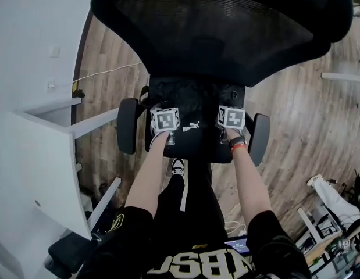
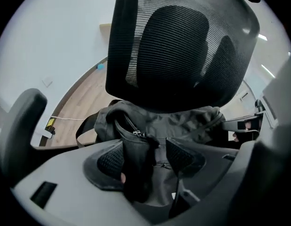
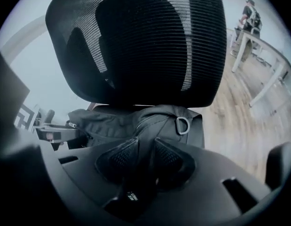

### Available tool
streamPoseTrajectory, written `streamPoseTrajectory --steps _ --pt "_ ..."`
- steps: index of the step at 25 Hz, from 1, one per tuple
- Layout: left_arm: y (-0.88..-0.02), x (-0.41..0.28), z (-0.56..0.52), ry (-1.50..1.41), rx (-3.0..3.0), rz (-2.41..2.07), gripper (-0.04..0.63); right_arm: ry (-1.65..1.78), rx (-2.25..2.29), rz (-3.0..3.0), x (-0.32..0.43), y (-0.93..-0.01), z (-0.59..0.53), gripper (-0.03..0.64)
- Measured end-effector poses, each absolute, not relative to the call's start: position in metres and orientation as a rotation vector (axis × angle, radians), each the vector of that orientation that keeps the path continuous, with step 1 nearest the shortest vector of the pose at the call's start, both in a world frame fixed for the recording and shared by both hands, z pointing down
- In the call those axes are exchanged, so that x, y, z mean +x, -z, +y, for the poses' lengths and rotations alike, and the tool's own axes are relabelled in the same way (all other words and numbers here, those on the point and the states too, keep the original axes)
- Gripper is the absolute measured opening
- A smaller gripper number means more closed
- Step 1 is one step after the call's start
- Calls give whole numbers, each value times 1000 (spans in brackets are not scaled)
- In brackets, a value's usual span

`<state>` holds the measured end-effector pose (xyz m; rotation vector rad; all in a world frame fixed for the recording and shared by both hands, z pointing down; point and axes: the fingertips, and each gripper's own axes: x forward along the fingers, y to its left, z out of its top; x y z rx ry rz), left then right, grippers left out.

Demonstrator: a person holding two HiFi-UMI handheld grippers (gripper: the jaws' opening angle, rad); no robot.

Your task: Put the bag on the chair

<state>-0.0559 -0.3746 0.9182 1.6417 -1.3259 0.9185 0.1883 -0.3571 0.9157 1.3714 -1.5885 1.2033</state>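
A black bag lies on the seat of a black mesh office chair, against the foot of its backrest. Both grippers are at the bag's near side, between the armrests. In the left gripper view, my left gripper is open: a fold of the bag by the zip rests against the left pad, apart from the right pad. In the right gripper view, my right gripper is narrowly open, with a dark fold of the bag between its pads. A metal D-ring shows on the bag.
The chair's armrests flank both hands. A white desk stands at the left, with a cable on the wood floor behind it. White table legs and a person stand far off at the right.
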Motion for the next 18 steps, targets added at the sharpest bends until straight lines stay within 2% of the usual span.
streamPoseTrajectory --steps 3,5,6,18 --pt "-930 -65 -381 -941 1671 -1305 349 -1167 1336 -1581 191 -931 -357 202" --pt "-933 -76 -379 -952 1663 -1318 377 -1159 1327 -1573 192 -937 -354 278" --pt "-934 -80 -376 -951 1655 -1321 388 -1158 1333 -1571 193 -938 -351 293" --pt "-898 -63 -351 -826 1673 -1305 394 -1163 1484 -1671 192 -892 -340 307"
